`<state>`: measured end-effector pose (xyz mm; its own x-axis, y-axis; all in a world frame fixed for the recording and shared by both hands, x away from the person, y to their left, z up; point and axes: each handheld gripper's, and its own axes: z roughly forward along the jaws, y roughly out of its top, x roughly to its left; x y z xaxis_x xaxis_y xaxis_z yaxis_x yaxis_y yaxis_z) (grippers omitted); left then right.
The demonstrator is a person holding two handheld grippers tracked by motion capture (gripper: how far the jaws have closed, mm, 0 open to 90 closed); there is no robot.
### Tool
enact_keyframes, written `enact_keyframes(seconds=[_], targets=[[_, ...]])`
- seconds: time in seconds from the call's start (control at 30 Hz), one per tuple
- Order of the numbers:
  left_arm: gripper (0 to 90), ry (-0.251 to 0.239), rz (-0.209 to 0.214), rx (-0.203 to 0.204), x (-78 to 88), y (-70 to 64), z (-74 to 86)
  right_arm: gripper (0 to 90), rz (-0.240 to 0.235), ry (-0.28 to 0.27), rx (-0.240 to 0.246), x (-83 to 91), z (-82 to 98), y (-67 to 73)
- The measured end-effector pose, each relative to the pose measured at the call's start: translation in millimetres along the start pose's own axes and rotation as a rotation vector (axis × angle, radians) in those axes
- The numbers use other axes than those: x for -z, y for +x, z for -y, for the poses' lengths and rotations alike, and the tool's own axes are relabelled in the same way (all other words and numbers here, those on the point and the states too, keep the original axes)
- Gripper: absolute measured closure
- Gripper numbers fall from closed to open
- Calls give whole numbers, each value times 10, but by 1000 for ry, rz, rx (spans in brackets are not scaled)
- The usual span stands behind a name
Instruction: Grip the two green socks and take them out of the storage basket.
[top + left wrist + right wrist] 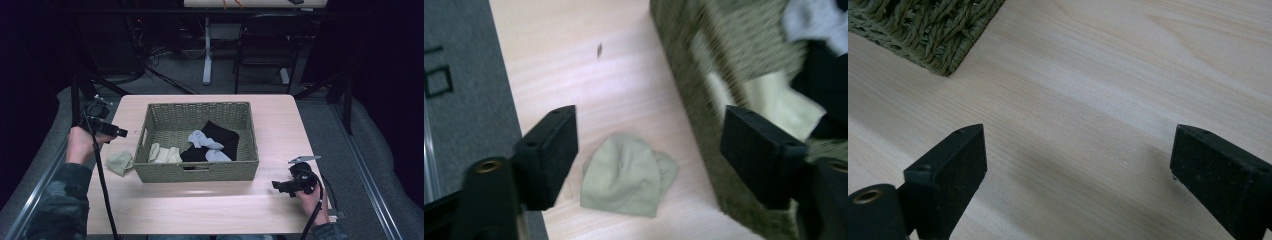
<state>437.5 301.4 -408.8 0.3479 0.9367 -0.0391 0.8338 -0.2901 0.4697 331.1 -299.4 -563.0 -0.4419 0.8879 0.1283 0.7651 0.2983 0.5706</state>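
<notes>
While lying flat on the tabletop [624, 75] just beside the woven basket [195, 172], pale green sock [624, 175] free below wide-open left gripper [649, 155]; right gripper [1078, 175] open too, holding nothing.

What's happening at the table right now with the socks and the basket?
A person works with two grippers at a table. The left gripper hangs with open jaws over a pale green sock lying loose beside the wicker basket. Black, grey and cream socks are in the basket. The right gripper waits open over bare wood.
</notes>
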Motion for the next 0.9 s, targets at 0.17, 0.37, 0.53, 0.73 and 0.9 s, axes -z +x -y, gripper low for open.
enact_keyframes(seconds=[0.17, 0.37, 0.53, 0.73, 0.9], targets=[[121, -49, 6, -36, 239, -156, -154, 74, 5, -6, 2, -1, 2, -4], [40, -81, 18, -85, 355, -395, -328, 74, 4, -3, 1, 4, 0, -3], [5, -79, 33, -126, 301, -597, -444, 74, 2, -2, 1, 7, 0, -8], [0, -58, 55, -155, 133, -775, -545, 74, 2, -3, 2, 10, 0, -12], [2, -29, 70, -175, -34, -890, -594, 74, 4, -6, 2, 12, 0, -14]])
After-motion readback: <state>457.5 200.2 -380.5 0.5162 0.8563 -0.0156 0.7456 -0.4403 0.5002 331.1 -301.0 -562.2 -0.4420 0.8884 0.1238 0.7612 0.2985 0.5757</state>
